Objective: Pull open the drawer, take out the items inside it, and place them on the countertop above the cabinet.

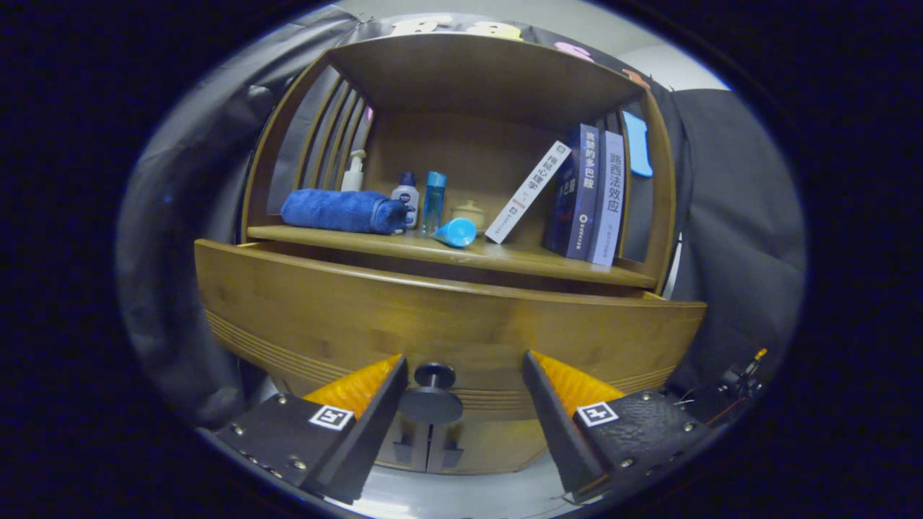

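Observation:
A wooden cabinet fills the view, and its drawer (447,317) stands pulled a little way out below the countertop shelf (505,258). The drawer's dark round knob (431,393) sits between my fingers, nearer the left one. My gripper (465,367) is open, its fingers wide apart on either side of the knob and not pressing on it. The drawer's inside is hidden behind its front panel.
On the shelf lie a rolled blue towel (342,210), a white pump bottle (352,171), two small bottles (420,198), a tipped blue cup (456,232), a small jar (469,213) and three books (577,194). Two lower doors (433,447) sit under the drawer.

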`<state>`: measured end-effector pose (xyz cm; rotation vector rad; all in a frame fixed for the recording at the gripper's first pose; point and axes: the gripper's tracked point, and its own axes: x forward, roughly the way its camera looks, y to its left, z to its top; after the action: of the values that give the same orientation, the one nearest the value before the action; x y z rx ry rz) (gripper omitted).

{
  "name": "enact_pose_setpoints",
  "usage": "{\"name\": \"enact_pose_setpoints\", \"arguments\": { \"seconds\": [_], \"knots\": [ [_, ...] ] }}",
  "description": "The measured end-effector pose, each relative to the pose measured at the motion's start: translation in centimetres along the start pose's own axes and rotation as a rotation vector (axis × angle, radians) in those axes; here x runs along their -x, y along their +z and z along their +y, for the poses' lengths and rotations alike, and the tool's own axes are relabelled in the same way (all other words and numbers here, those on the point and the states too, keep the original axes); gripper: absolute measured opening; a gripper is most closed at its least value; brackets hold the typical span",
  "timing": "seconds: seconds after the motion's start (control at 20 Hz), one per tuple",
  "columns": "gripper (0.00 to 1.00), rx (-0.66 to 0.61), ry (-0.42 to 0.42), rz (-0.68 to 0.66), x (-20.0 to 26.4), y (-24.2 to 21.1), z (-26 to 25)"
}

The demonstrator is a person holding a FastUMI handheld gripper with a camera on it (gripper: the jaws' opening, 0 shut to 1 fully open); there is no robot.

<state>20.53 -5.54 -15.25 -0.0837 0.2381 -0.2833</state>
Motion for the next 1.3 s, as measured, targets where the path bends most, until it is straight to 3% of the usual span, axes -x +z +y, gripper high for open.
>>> {"name": "enact_pose_setpoints", "arguments": {
  "seconds": [0.7,1.15,1.3],
  "knots": [
    [0.97,0.100,-0.016,0.010,-5.0,1.0,1.4],
    [0.97,0.065,-0.002,0.030,-5.5,0.7,1.3],
    [0.98,0.041,-0.047,0.017,-5.1,1.4,0.1]
  ]
}}
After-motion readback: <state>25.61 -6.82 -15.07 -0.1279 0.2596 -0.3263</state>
